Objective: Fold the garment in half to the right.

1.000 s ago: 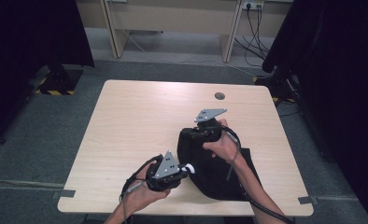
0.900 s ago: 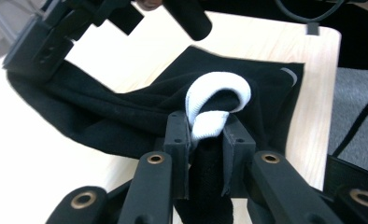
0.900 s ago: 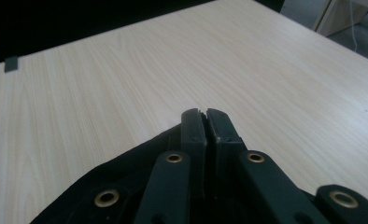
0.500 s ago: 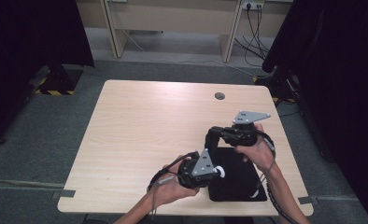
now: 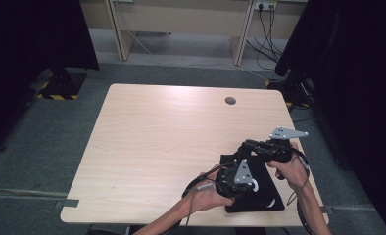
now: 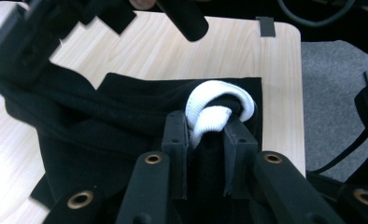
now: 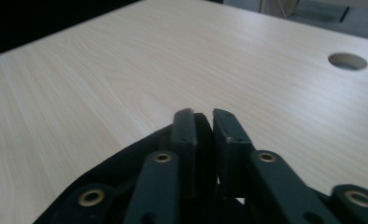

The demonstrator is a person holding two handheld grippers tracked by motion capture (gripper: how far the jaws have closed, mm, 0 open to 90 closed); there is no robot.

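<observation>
Both grippers pinching the black garment (image 5: 259, 193) near table (image 5: 156, 142) front-right corner: left gripper (image 6: 205, 133) on white cuff (image 6: 215, 109), right gripper (image 7: 201, 122) on far edge.

Grey carpet floor (image 5: 44, 147), black curtains (image 5: 29, 34)

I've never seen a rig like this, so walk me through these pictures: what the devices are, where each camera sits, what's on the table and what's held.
No robot here: a person holds a hand-held two-jaw gripper in each hand. The high view looks down on a wooden table from above. The other two cameras ride on the grippers, looking along their black jaws. A black garment with a white cuff lies near the table's front right corner. The left gripper is shut on the white cuff. The right gripper is shut on a black edge of the garment, lifting it slightly.
</observation>
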